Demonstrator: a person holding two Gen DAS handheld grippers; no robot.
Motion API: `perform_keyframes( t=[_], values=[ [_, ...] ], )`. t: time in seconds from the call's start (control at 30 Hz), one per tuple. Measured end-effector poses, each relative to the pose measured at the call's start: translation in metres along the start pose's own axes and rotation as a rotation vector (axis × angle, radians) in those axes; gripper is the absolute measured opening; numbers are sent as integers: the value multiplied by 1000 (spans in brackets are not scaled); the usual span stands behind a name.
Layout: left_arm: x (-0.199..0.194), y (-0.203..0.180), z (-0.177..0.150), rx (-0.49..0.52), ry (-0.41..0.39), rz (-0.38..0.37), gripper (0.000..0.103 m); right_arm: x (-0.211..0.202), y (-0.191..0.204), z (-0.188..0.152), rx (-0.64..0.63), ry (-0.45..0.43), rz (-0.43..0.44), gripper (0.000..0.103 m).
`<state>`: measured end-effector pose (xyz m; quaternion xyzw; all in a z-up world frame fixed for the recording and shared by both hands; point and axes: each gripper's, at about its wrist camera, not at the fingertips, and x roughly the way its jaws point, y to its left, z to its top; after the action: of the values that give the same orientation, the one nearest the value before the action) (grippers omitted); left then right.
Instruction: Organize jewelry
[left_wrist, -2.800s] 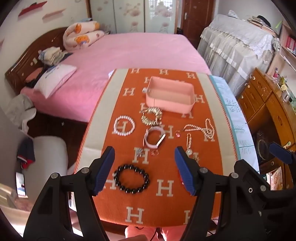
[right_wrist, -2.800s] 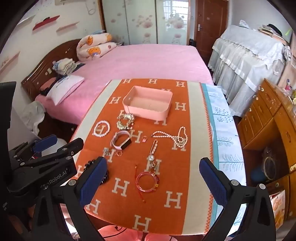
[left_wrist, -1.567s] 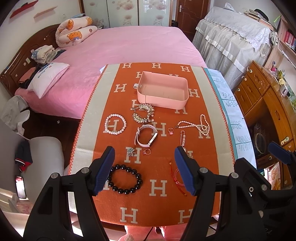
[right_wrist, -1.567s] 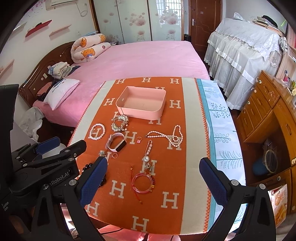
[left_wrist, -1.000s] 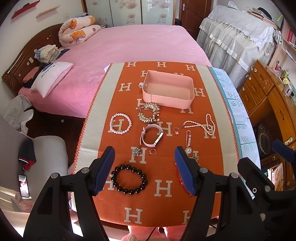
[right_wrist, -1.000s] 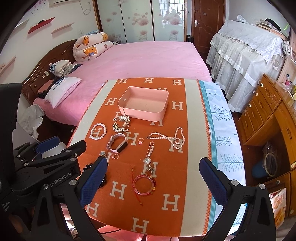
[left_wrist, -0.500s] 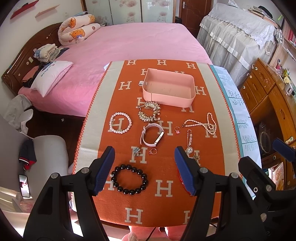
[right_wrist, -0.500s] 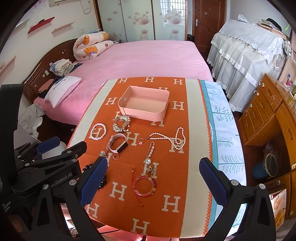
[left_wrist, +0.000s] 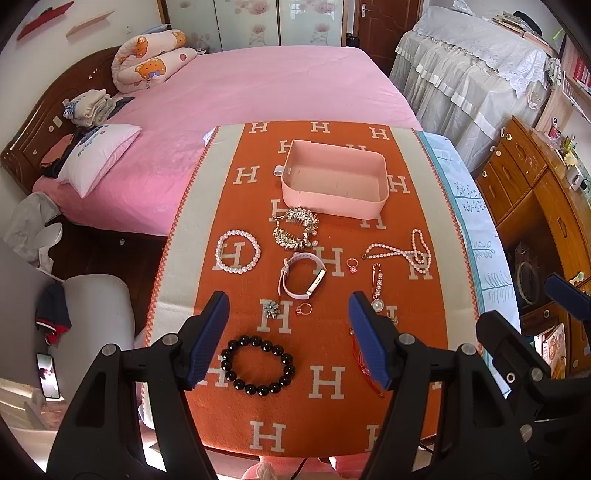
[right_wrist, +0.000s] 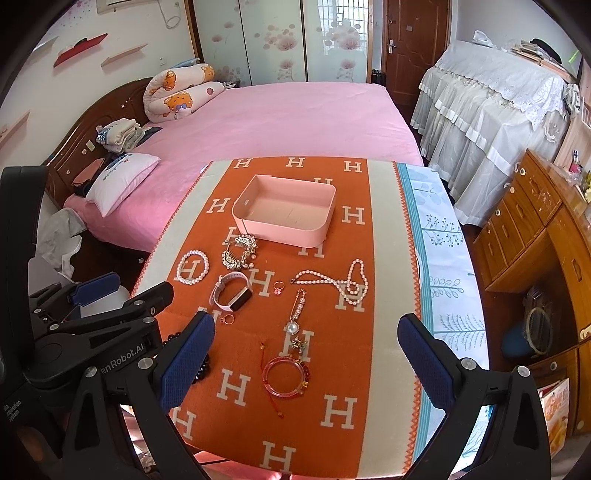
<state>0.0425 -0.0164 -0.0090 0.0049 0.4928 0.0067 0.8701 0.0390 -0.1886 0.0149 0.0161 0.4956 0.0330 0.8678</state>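
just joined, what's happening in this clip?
A person holds two handheld grippers above a table with an orange H-pattern cloth, set to sort jewelry. Both the left gripper and right gripper are open and hold nothing. The pink tray is empty. The black bead bracelet, pearl necklace, red bangle and other pieces lie loose on the cloth. Nothing has been sorted.
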Motion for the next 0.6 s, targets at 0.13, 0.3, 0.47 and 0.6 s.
perform_keyframes(
  t=[0.13,0.3,0.47,0.6],
  values=[
    [0,-1,7,9,-2,2,65,-1,1,6,0,-3,-5,101],
    [1,4,17,25,-10,-1,65,-2,3,13,5,-7,-16,101],
    [5,12,22,39,-9,-12,65,2,14,18,8,-10,-31,101],
    [11,19,34,55,-14,-38,65,7,22,23,15,-13,-46,101]
  ],
)
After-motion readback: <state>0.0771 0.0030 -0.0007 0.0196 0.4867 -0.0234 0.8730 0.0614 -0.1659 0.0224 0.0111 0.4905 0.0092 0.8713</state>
